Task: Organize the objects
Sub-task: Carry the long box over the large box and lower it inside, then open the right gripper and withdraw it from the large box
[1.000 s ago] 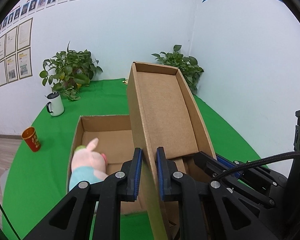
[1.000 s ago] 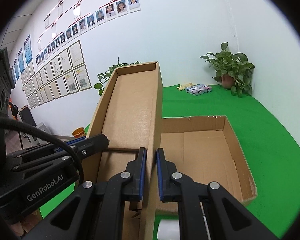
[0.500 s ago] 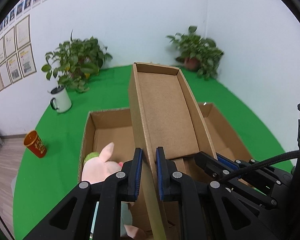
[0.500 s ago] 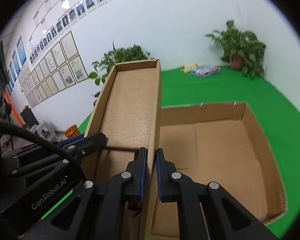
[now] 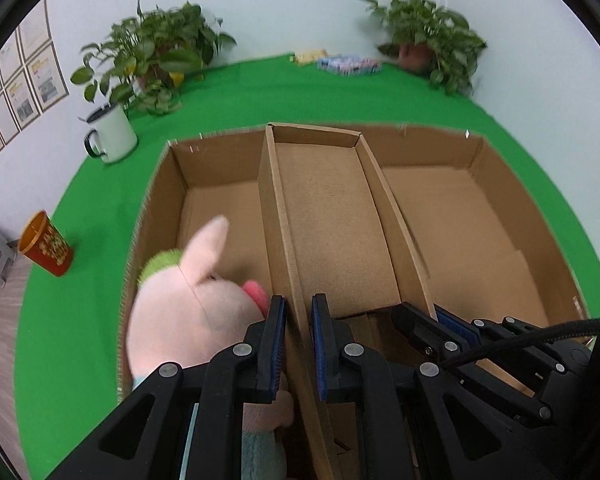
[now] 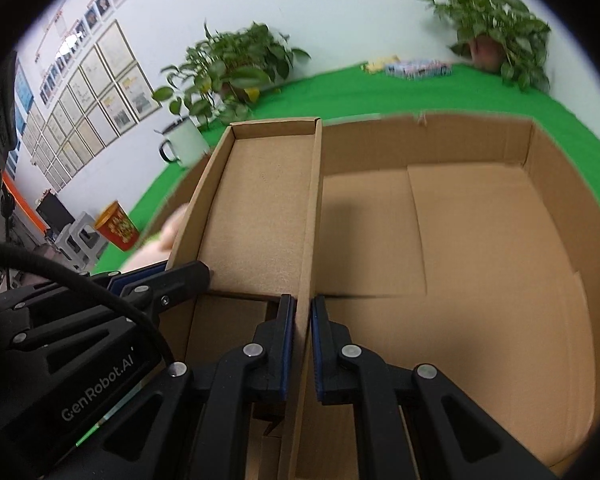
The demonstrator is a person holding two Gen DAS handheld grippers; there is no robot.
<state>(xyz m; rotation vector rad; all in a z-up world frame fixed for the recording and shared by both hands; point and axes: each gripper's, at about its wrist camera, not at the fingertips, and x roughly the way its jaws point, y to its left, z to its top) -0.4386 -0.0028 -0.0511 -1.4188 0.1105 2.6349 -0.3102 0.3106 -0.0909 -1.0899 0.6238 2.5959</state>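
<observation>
A narrow open cardboard box (image 5: pixel 324 224) is held over a large open cardboard box (image 5: pixel 472 216). My left gripper (image 5: pixel 298 340) is shut on the narrow box's left wall. My right gripper (image 6: pixel 298 340) is shut on its right wall (image 6: pixel 310 216). A pink plush pig (image 5: pixel 192 304) lies in the large box's left part, beside the left gripper; in the right wrist view only a bit of it (image 6: pixel 168 236) shows. The large box's right part (image 6: pixel 460 264) shows bare cardboard.
On the green cloth (image 5: pixel 92 280) stand a white mug (image 5: pixel 112 136), a red and gold cup (image 5: pixel 46 244), two potted plants (image 5: pixel 156 56) (image 5: pixel 428 36) and small packets (image 5: pixel 348 64) at the back wall.
Both grippers have tipped forward and down with the narrow box, which now sits lower inside the large box. The pig and the large box's floor show far more.
</observation>
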